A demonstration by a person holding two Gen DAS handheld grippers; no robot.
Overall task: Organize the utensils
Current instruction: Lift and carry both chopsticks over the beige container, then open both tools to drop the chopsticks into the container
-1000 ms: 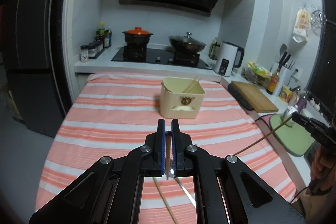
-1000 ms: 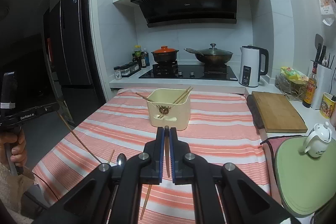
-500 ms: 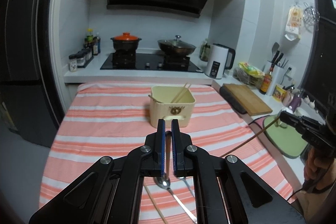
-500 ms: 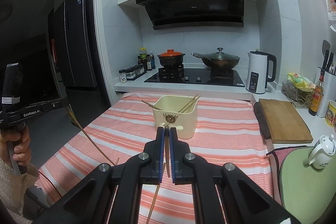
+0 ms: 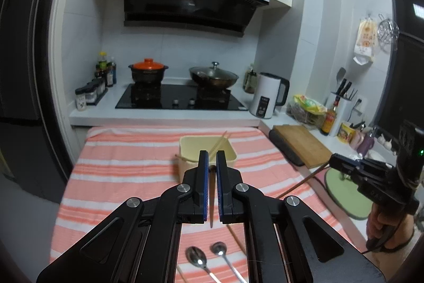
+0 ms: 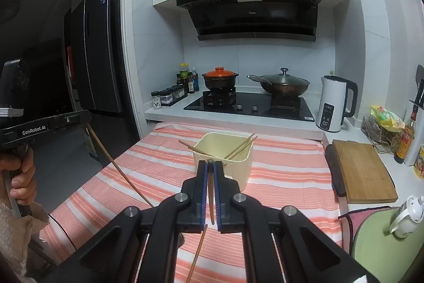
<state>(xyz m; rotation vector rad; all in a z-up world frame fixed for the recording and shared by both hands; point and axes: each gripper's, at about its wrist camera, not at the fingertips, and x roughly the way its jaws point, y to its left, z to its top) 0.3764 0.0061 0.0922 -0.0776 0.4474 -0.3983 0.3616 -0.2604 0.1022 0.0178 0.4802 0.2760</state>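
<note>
The cream holder [image 6: 224,155] at mid-frame on the striped cloth [image 6: 286,171] already has three chopsticks [image 6: 239,146] leaning in it. Two spoons [image 5: 209,256] at lower centre of the left view seemingly still wait on the cloth. The left gripper [image 5: 211,158] and right gripper [image 6: 210,166], tilted slightly downward toward the holder, each grasp one chopstick between clenched jaws.

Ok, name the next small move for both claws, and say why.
Probably carry both forward until the chopstick tips hang over the cream holder. The left claw and the right claw are each shut on a chopstick, both off the striped cloth, and the holder, already with chopsticks inside, lies just ahead.
</note>
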